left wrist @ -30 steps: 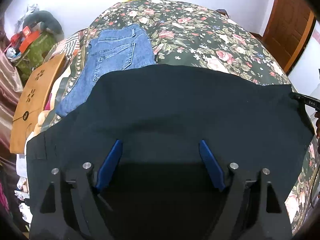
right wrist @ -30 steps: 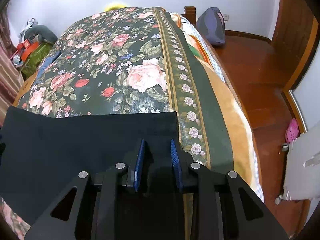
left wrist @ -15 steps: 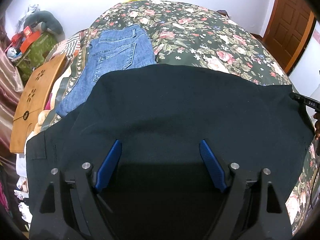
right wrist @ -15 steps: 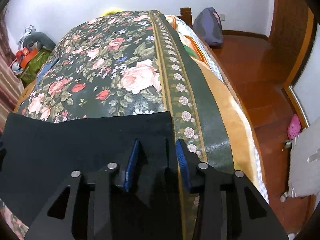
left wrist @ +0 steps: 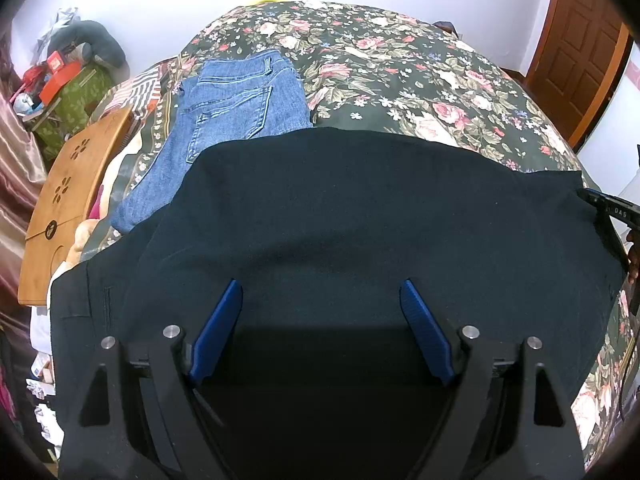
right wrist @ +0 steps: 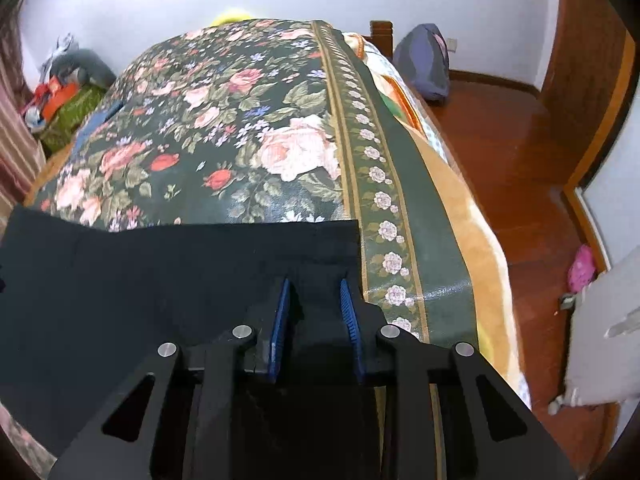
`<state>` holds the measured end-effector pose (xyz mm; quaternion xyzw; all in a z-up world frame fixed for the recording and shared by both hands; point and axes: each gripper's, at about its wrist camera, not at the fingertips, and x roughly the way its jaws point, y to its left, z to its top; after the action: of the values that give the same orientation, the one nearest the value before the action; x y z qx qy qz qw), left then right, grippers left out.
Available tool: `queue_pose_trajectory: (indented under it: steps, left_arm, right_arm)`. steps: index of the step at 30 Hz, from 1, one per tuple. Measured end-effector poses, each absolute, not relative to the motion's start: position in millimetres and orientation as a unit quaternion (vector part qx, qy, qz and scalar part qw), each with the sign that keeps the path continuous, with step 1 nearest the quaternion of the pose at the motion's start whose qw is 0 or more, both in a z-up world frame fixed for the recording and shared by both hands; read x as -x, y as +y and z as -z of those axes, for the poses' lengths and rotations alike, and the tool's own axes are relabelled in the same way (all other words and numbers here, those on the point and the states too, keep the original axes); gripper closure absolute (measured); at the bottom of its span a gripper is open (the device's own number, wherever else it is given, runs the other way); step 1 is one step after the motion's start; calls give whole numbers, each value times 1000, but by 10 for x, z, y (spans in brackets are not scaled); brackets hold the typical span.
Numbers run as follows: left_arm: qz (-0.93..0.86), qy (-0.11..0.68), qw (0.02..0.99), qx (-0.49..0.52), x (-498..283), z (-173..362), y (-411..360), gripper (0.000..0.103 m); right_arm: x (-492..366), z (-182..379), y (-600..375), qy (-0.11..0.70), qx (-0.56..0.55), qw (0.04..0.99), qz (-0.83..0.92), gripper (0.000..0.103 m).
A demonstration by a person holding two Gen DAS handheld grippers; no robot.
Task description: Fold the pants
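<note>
Black pants (left wrist: 360, 208) lie spread flat across the near part of the floral bed; they also show in the right wrist view (right wrist: 160, 272). My left gripper (left wrist: 322, 296) is wide open above the pants' near middle, holding nothing. My right gripper (right wrist: 314, 284) hovers over the pants' right end near the bed's edge; its blue pads (right wrist: 347, 304) stand a little apart with a raised fold of black cloth between them. The right gripper's tip shows at the right edge of the left wrist view (left wrist: 608, 210).
Folded blue jeans (left wrist: 224, 120) lie on the bed (left wrist: 400, 64) beyond the black pants, far left. A wooden board (left wrist: 68, 196) and clutter stand left of the bed. The wooden floor (right wrist: 520, 140), a bag (right wrist: 424, 60) and a door (left wrist: 580, 40) are to the right.
My right gripper's jaws have widened from nearly shut and it has lifted and pulled back slightly at the pants' corner. My left gripper has stayed open and still.
</note>
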<state>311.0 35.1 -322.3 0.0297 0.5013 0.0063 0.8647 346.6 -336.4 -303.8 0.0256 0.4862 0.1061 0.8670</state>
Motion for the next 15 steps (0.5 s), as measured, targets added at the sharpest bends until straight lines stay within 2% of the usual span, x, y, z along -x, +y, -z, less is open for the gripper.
queue_pose_trajectory:
  steps: [6, 11, 15]
  left_arm:
    - [-7, 501, 865, -31, -3104, 3222, 354, 21]
    - [-9, 505, 862, -43, -3103, 3173, 310, 21]
    - [-1, 502, 864, -44, -3022, 3067, 306, 21]
  right_arm:
    - [-3524, 3060, -3264, 494, -11, 864, -95, 76]
    - [-3576, 3102, -3301, 499, -32, 860, -101, 84]
    - [-3479, 2963, -3241, 474, -3, 874, -105, 90]
